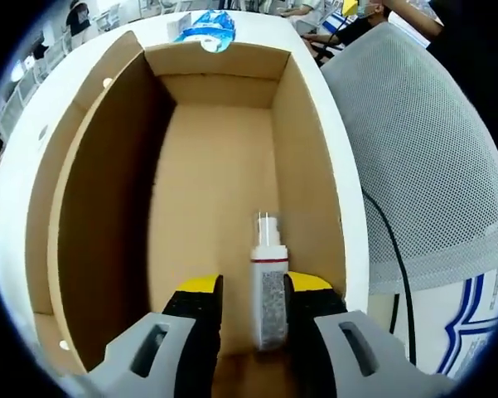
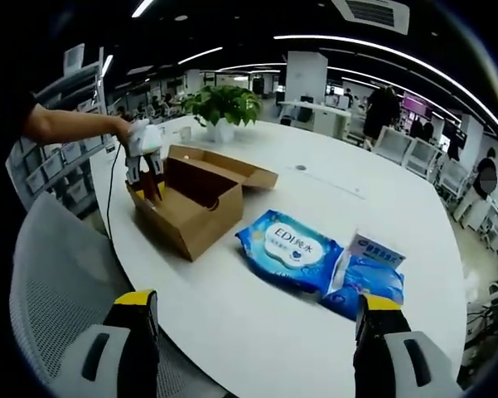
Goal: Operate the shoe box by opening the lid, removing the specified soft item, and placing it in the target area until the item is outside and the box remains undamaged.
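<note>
on a white table (image 2: 315, 195) in an open-plan office, cardboard shoe box (image 2: 186, 199) standing open, lid (image 2: 232, 168) folded back toward the far side. seen from the right gripper view: left gripper (image 2: 145, 178) held by a person's hand (image 2: 120, 126) and dipped into the near end of the box. just beside the box, well outside it, a blue wet-wipes pack (image 2: 294, 249) lying flat on the tabletop, a second blue pack (image 2: 373, 278) touching its right edge. farther back, a potted plant (image 2: 222, 106) near the table's far rim; a grey mesh chair (image 2: 54, 282) at the near edge. right gripper (image 2: 257, 348) hovering above the table edge, jaws spread wide, nothing between them.

inside the box, from the left gripper view: bare brown cardboard floor and walls (image 1: 207, 182), with a small clear-capped bottle (image 1: 269, 286) standing upright near the right wall. left gripper (image 1: 253, 311) lowered around it, yellow-tipped jaws parted on either side, right jaw against the bottle, left jaw a little apart; cannot tell whether gripped. beyond the far wall of the box, blue pack (image 1: 209, 29) on the table, mesh chair (image 1: 423, 157) off to the right.
</note>
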The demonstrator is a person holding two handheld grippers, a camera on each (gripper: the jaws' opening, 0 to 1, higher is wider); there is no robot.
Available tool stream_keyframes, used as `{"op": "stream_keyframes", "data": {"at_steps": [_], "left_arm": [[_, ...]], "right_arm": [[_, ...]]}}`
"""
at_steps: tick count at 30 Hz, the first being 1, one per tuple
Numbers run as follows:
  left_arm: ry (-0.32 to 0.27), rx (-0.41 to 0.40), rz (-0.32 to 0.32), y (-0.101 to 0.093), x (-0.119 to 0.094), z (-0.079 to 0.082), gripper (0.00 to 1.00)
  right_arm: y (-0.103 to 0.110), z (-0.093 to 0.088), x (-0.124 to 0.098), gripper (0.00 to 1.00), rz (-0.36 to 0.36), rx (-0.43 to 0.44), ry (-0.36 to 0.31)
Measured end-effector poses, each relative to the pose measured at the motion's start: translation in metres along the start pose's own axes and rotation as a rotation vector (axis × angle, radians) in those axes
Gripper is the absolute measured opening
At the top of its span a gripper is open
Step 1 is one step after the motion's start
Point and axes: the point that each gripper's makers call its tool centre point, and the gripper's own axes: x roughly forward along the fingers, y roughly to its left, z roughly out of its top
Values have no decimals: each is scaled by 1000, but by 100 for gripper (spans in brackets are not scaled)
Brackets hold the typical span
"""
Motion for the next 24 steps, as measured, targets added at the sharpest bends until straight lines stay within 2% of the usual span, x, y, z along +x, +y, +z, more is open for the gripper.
{"op": "stream_keyframes", "data": {"at_steps": [4, 13, 15, 20, 24], "left_arm": [[-17, -36, 18, 4, -1, 0, 32], [-25, -45, 63, 13, -5, 1, 31], [-11, -35, 78, 15, -6, -1, 29], [42, 46, 108, 17, -10, -2, 23], [72, 115, 88, 14, -7, -1, 24]], "right_arm": [[3, 2, 1, 100, 1, -11, 4], [1, 2, 4, 100, 1, -27, 8], [1, 2, 5, 100, -5, -45, 17], [1, 1, 5, 100, -8, -55, 23], [3, 1, 7, 100, 0, -49, 19]]}}
